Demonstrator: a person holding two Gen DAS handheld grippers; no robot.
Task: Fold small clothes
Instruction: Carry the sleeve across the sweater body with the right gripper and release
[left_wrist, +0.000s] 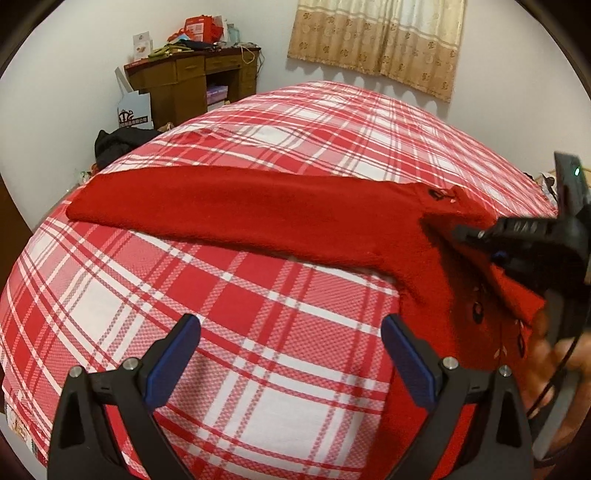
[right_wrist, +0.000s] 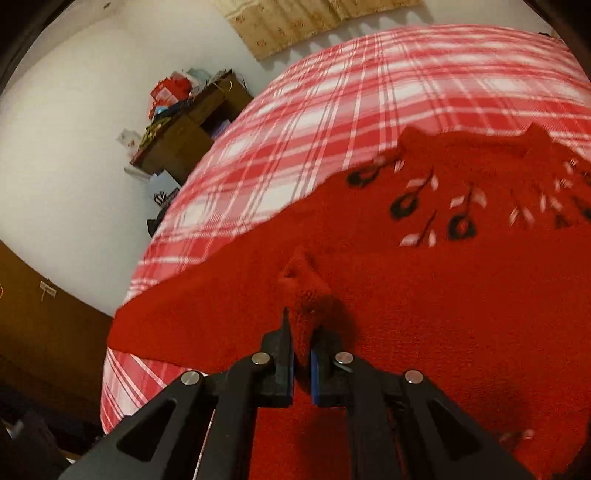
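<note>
On a bed covered with a red-and-white plaid cotton sheet, a small red knitted sweater with black-and-white flower embroidery lies spread out, one long sleeve stretched flat toward the left of the left wrist view.

The right gripper has its two black fingers with blue pads closed narrowly on a raised pinch of the sweater's fabric, which bunches up into a small peak just beyond the fingertips. The pinch looks thin. If the fold is pulled quickly, the knit could slip out of the pads, or only the top layer could lift, leaving the fold crooked. The soft sheet might also drag along and wrinkle under the garment.

The left gripper hangs above bare plaid sheet with its fingers spread wide and nothing between them. The sweater's body lies just beside its right finger, and the sleeve lies beyond both fingertips. In that view the right gripper appears at the far right edge, over the sweater's shoulder area, with part of a hand behind it.
</note>
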